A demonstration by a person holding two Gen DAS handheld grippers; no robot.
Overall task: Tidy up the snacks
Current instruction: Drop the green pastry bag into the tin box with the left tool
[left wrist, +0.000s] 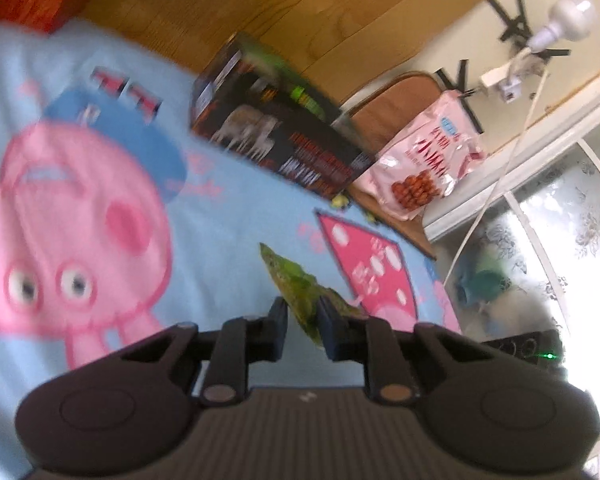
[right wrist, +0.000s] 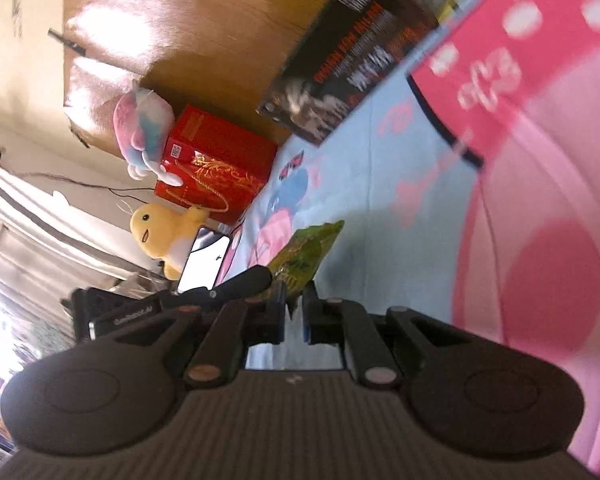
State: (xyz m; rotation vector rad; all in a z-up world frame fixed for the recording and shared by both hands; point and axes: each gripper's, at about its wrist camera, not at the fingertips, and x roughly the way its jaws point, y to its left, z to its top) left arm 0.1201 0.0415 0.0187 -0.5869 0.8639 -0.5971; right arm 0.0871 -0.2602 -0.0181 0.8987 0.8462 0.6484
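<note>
A small green snack packet is held above the light blue cartoon blanket. My left gripper is shut on one end of it. My right gripper is shut on the other end of the same green packet. The left gripper's black body shows just left of the packet in the right wrist view. A black snack box stands at the back of the blanket, also seen in the right wrist view. A pink snack bag leans beside the box.
A red gift box, a pink-and-blue plush, a yellow plush and a lit phone sit at one end. A wooden headboard runs behind. A lamp bulb and cord hang near the window.
</note>
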